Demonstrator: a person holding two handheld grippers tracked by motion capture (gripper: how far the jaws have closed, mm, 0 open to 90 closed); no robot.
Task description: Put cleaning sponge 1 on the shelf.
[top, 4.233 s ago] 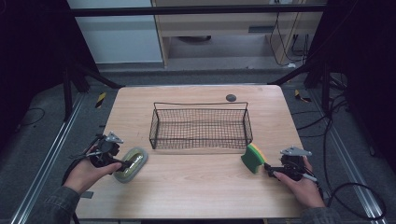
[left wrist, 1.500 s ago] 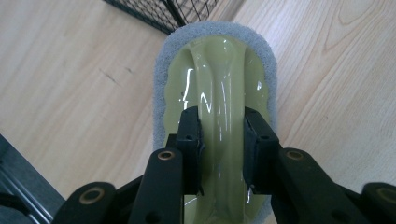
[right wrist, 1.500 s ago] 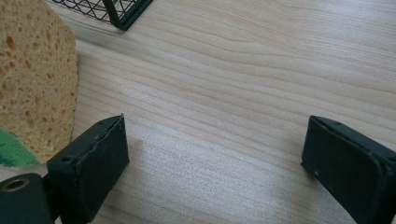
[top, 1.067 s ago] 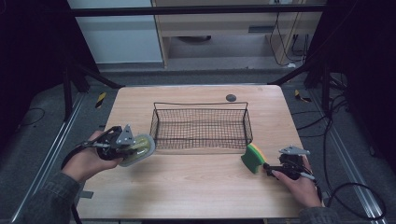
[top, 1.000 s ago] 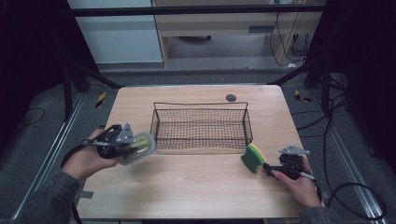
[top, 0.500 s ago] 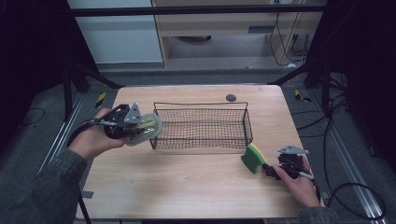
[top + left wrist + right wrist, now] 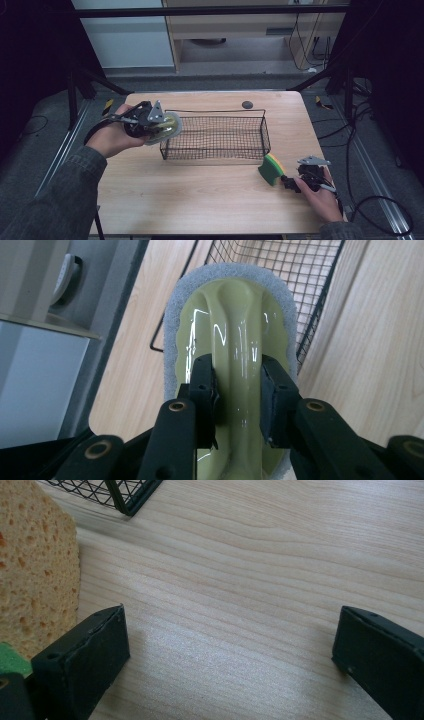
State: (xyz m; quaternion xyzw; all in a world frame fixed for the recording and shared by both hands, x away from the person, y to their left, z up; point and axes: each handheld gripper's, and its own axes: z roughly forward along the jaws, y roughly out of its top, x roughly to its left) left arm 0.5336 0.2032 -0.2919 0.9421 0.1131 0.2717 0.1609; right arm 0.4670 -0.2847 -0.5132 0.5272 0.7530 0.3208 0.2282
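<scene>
Left gripper [image 7: 237,395] clamps the glossy green handle of an oval grey-padded scrubber [image 7: 235,330] over the wire basket [image 7: 215,137] edge; right gripper [image 7: 225,645] gapes wide, empty, beside porous sponge [image 7: 35,570].

A wire basket [image 7: 214,135] is set at the centre of the table [image 7: 200,200]. A scrubber [image 7: 167,127] is held above its left end. A sponge [image 7: 270,169] is placed at lower right, just beside the basket's corner. 1 small disc [image 7: 247,104] is placed behind the basket.
</scene>
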